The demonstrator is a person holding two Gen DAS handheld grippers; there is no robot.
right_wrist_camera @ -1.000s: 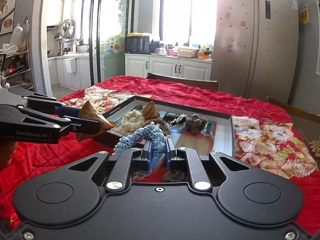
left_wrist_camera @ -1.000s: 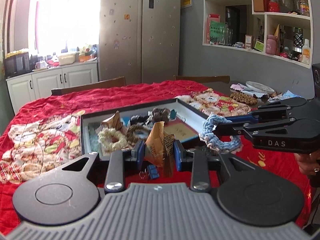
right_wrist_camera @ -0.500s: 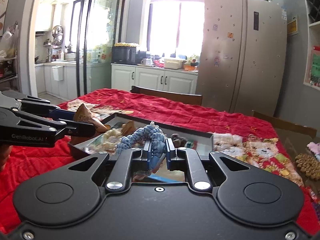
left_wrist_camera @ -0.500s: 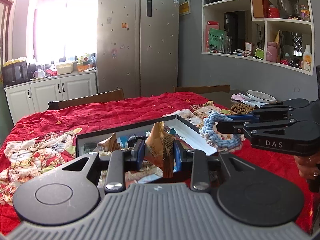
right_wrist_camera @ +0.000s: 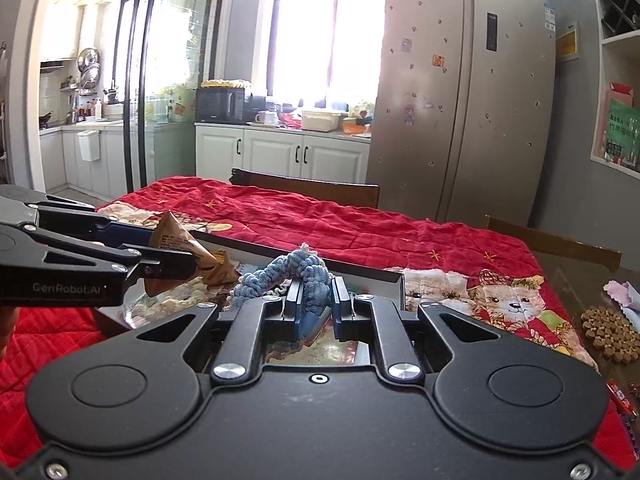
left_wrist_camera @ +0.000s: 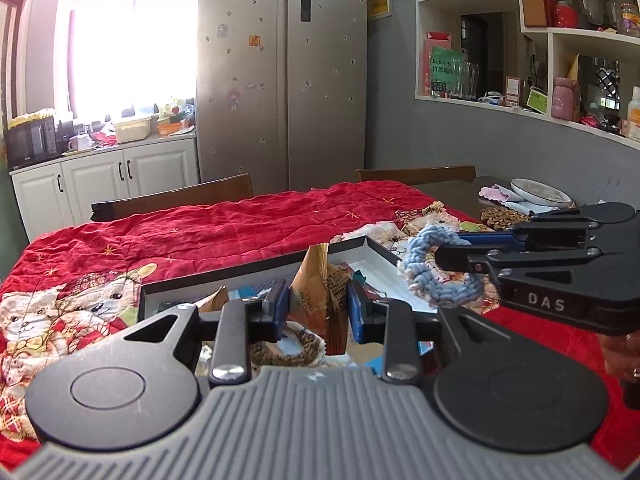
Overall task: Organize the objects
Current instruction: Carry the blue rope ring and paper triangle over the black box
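My left gripper (left_wrist_camera: 317, 305) is shut on a brown pyramid-shaped snack packet (left_wrist_camera: 318, 280), held above the near part of a shallow black tray (left_wrist_camera: 256, 270) on the red tablecloth. In the right wrist view that packet (right_wrist_camera: 178, 242) sticks out of the left gripper (right_wrist_camera: 188, 264) at the left. A blue-and-cream braided rope ring (right_wrist_camera: 298, 270) is pinched in my right gripper (right_wrist_camera: 314, 300), which is shut on it; the left wrist view shows the ring (left_wrist_camera: 434, 270) hanging from the right gripper (left_wrist_camera: 444, 254) over the tray's right corner. The tray holds several more items, mostly hidden behind the grippers.
A red quilted cloth (left_wrist_camera: 224, 236) with bear patches covers the table. Two wooden chair backs (left_wrist_camera: 176, 200) stand at the far side. A round cork trivet (right_wrist_camera: 610, 332), a white plate (left_wrist_camera: 540, 192) and a pink cloth lie on the bare table end at the right.
Both grippers have drawn back and lifted a little with their loads. The tray has dropped lower in both views and less of its contents shows.
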